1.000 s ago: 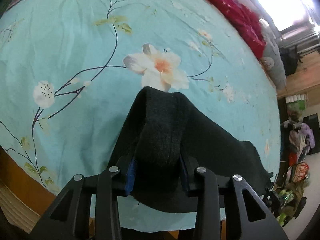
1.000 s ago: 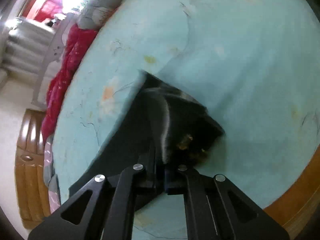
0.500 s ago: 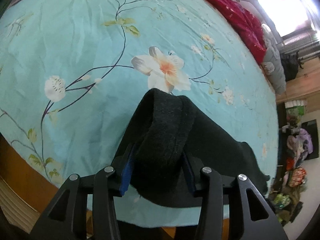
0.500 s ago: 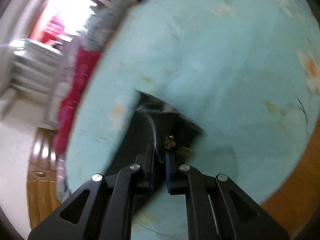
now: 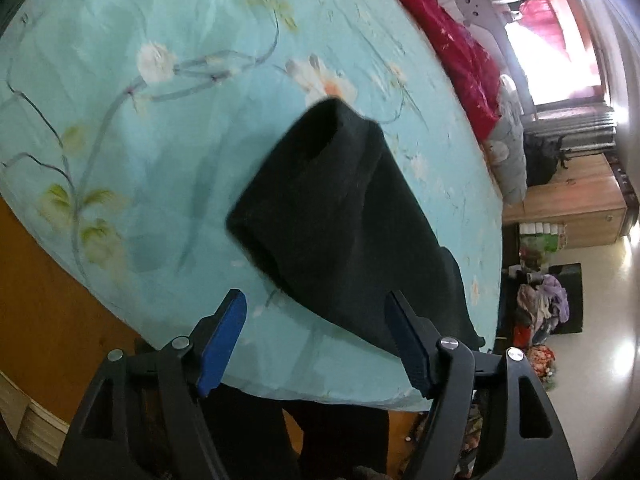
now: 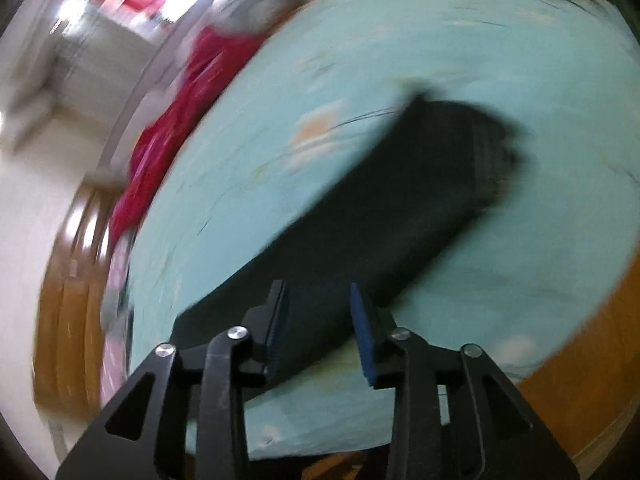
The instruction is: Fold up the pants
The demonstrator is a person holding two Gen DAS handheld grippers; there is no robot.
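The left hand-held gripper [image 5: 316,336] tilts downward, its jaws opening wide with nothing pressed between the blue pads. The right hand-held gripper [image 6: 320,328] also tilts downward, jaws opening, pads gripping nothing.

Both wrist cameras look steeply down, close over the bed [image 5: 168,168]. The left view faces toward 1 o'clock, along the black pants [image 5: 344,216]. The right view, blurred, faces them toward 11 o'clock [image 6: 400,216]. Both share pants and sheet.

Bright window [image 5: 560,52], wooden cabinet [image 5: 572,204], glossy pale floor [image 5: 600,320], flowered turquoise bedsheet [image 5: 120,80], red quilt [image 5: 452,40].
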